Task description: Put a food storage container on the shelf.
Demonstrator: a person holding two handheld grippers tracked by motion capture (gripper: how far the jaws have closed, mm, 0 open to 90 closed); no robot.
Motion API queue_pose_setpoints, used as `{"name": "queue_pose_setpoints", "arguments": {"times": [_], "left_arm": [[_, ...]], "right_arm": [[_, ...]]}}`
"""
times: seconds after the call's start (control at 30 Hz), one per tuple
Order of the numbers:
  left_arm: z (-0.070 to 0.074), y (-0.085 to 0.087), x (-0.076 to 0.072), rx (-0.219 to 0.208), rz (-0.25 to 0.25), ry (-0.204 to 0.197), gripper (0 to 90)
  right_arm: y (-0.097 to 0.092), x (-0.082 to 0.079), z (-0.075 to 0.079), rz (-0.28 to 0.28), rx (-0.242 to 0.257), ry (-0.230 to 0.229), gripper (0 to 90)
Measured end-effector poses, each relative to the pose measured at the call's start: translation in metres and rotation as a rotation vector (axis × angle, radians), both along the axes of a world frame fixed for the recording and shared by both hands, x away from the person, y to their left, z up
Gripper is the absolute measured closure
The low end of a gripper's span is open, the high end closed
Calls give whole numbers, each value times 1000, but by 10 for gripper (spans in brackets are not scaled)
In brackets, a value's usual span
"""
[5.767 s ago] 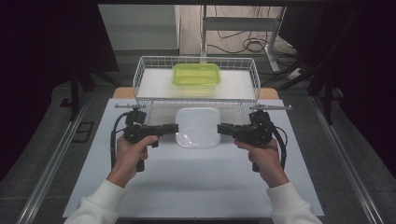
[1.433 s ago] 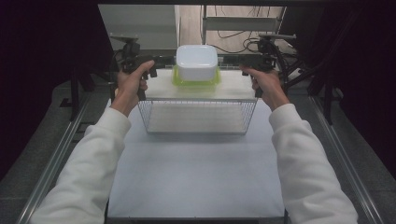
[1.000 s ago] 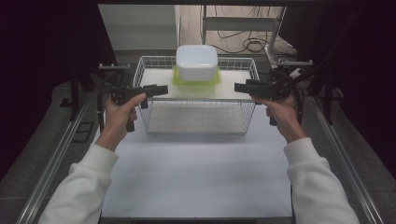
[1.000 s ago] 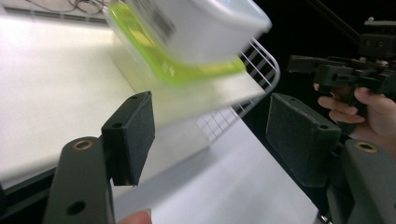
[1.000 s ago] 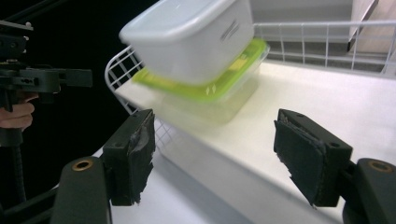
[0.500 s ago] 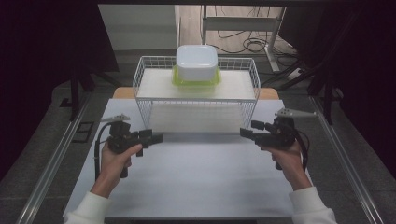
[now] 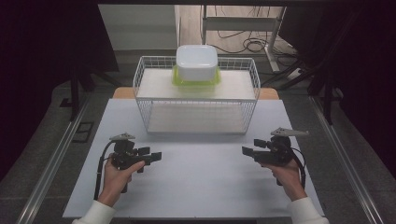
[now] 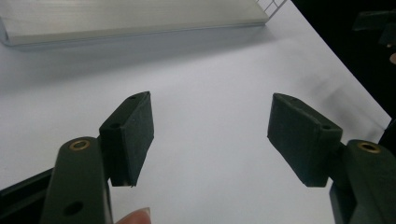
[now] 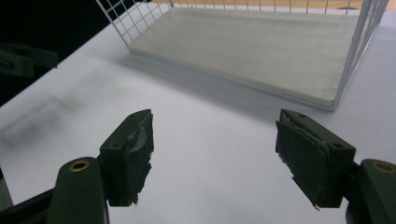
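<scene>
A white square container (image 7: 196, 62) sits stacked on a yellow-green lidded box (image 7: 180, 78) on the upper shelf of a white wire rack (image 7: 196, 95) at the back of the table. My left gripper (image 7: 156, 156) hovers low over the white mat (image 7: 201, 177) at the front left, open and empty; its pads (image 8: 133, 135) stand wide apart. My right gripper (image 7: 246, 150) is at the front right, also open with nothing between its pads (image 9: 310, 154). Both point inward toward each other, well in front of the rack.
The rack's lower shelf (image 9: 261, 46) is a bare pale board. Metal rails (image 7: 56, 158) run along both sides of the table. Dark curtains and cables lie behind the rack. The other gripper (image 8: 380, 28) appears far off in the left gripper view.
Both hands let go of the white container on the green box, drew back from the rack and sank toward the front of the mat. The grippers are now low, apart and empty.
</scene>
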State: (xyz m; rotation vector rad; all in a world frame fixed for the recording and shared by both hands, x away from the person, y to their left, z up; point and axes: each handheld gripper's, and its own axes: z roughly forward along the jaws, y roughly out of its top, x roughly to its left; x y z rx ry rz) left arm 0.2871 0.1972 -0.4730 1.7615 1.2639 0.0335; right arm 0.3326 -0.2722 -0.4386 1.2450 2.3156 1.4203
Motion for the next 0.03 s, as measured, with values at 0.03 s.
{"name": "queue_pose_setpoints", "arguments": {"times": [0.03], "left_arm": [[0, 0, 0, 3, 3, -4, 305]], "right_arm": [[0, 0, 0, -5, -8, 0, 263]]}}
